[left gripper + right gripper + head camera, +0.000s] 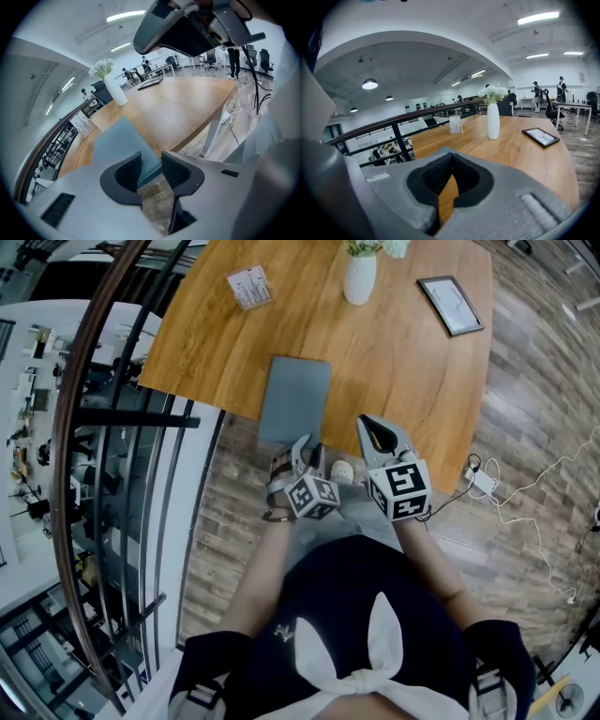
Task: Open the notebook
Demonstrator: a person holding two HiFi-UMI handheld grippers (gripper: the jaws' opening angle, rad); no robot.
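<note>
My left gripper [151, 159] stands half open astride the notebook's [295, 399] overhanging edge, not yet gripping. It is placed, I judge, to catch the cover. Meanwhile my right gripper [452, 159] is shut, empty.

Near edge: the notebook [295, 399] lies flat, its near end jutting past the table [403, 381] over the floor, with open air under that end
Jutting corner: the left gripper [307, 448] is here with its jaws apart, and the right gripper [368, 424] is just beside it, leaving a narrow gap between them
Left side: a strip of bare wood, then the railing [94, 418] close along the table
Right side: wide bare tabletop as far as the picture frame [451, 305]
Far side: the upright vase [360, 279] and the card stand [249, 287], both well apart from the notebook
Floor, right: a power strip [483, 482] and loose cables near the table's corner
</note>
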